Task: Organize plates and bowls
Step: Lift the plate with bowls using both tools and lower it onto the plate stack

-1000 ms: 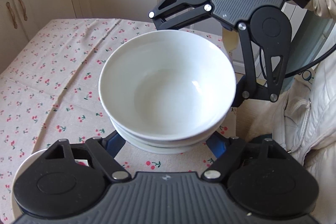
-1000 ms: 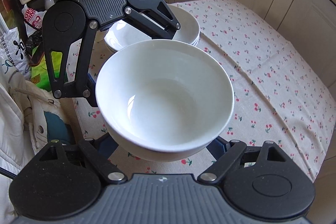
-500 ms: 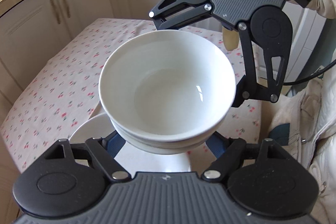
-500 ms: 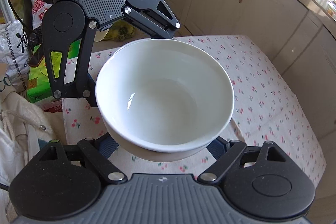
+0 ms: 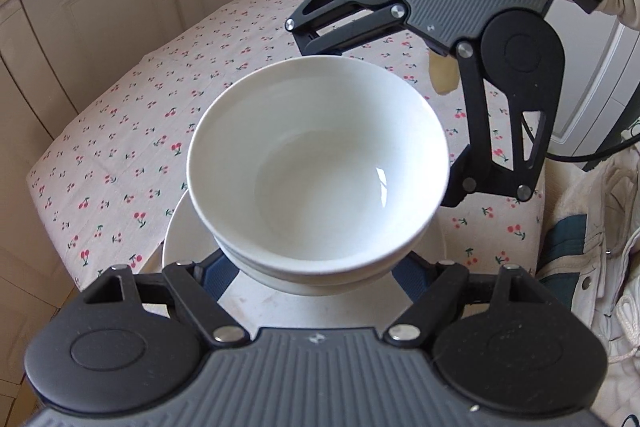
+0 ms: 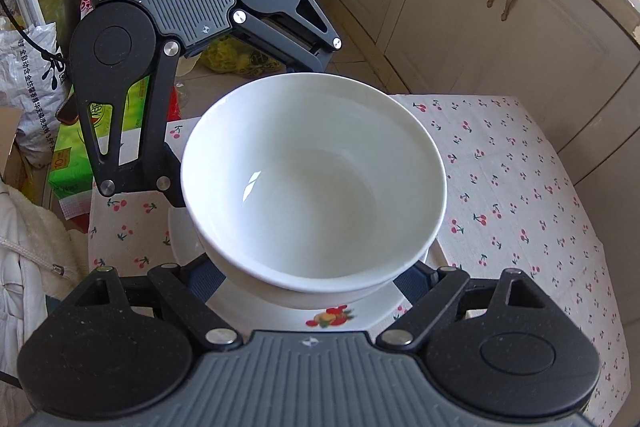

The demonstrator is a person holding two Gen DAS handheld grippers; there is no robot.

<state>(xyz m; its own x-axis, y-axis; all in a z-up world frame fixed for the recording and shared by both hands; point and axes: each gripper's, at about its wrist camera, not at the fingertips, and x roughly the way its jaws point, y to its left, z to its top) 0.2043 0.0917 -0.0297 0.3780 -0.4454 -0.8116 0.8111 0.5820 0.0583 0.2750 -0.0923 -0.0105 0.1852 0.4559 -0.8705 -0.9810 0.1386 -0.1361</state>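
Left gripper [image 5: 316, 269], black two-finger with blue pads: pitched downward, jaws closed on near side of white ceramic bowl stack [image 5: 316, 167]. Right gripper [image 6: 310, 277], same build: opposite side of stack, pitched downward, jaws likewise clamped on it.

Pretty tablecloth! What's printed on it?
Small red cherries on the pale tablecloth; clearest in the left wrist view.

Two white bowls [image 5: 316, 167] sit nested and upright, raised above a white plate [image 6: 340, 315] with a fruit print near its rim; whether the lower bowl touches the plate is unclear.
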